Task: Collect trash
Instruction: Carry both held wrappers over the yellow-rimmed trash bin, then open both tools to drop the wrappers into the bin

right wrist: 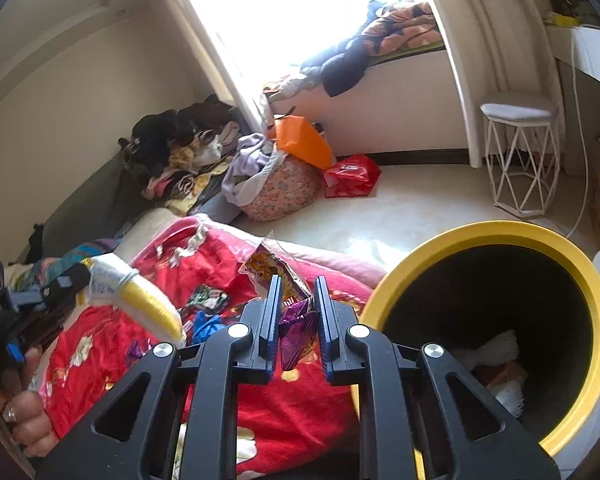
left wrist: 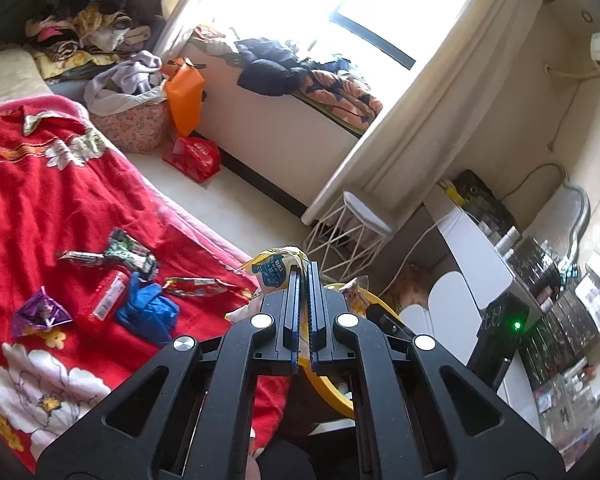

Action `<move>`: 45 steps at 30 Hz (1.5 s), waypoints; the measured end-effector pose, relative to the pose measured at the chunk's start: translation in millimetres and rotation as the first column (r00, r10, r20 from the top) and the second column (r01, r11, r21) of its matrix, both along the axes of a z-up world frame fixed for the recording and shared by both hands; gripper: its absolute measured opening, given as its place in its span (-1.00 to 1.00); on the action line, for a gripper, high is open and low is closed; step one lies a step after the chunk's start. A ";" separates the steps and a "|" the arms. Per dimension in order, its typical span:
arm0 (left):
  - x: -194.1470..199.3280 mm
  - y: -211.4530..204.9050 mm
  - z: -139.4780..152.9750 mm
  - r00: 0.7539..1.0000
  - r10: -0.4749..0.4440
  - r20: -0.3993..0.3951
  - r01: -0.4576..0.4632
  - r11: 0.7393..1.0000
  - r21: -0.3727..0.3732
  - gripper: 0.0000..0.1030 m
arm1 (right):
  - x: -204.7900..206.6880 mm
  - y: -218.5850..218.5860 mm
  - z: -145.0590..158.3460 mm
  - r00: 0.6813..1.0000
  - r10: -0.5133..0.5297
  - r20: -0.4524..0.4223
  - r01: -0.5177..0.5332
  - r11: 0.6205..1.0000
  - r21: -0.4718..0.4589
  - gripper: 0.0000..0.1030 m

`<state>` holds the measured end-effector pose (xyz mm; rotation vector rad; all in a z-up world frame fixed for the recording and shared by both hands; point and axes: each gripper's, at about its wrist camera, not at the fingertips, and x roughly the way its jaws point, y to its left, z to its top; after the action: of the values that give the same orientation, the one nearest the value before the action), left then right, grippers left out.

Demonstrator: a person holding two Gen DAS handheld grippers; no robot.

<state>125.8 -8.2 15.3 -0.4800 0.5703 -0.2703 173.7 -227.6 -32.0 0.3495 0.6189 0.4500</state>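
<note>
Over red bedding [left wrist: 40,200], left gripper [left wrist: 304,276] pinches a yellow packet [left wrist: 274,270]; right gripper [right wrist: 298,292] clamps seemingly two wrappers [right wrist: 296,320].

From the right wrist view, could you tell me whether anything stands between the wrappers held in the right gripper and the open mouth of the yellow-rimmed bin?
Nothing visible does. The right gripper holds the wrappers just left of the yellow-rimmed bin, whose mouth is open and uncovered, with only some trash lying inside it.

A bed covered by a red flowered blanket [left wrist: 40,208] carries scattered litter: a crumpled purple foil wrapper [left wrist: 40,314] at near left, a blue glove [left wrist: 148,310] to its right, and a green printed packet [left wrist: 132,252] farther back.
</note>
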 end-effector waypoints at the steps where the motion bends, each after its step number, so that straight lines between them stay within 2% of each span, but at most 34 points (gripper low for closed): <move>1: 0.5 -3.7 0.3 1.000 -0.007 0.001 0.007 1.000 0.004 -0.97 | 0.1 -2.5 -0.4 1.000 -0.006 -0.001 0.006 1.000 0.004 -0.69; 10: 7.1 -31.7 -0.8 0.998 -0.067 0.000 0.067 0.997 0.027 -0.97 | 4.0 -31.2 -1.1 0.996 -0.091 -0.008 0.092 0.995 0.026 -0.69; 18: 13.2 -56.2 -5.6 0.993 -0.115 -0.013 0.116 0.992 0.053 -0.97 | 11.9 -64.7 -12.8 0.984 -0.172 -0.051 0.174 0.984 0.045 -0.69; 33: 25.1 -97.1 -27.3 0.979 -0.193 -0.062 0.196 0.978 0.064 -0.97 | 18.6 -95.4 -33.0 0.945 -0.315 -0.085 0.310 0.948 -0.068 -0.69; 45: 39.9 -132.1 -49.4 0.962 -0.252 -0.106 0.260 0.963 0.072 -0.97 | 27.1 -117.0 -46.3 0.927 -0.351 -0.134 0.348 0.936 -0.047 -0.69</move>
<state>165.7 -140.2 -34.1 -0.3372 0.7366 -0.4702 200.8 -344.6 -78.2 0.4633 0.6823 0.0755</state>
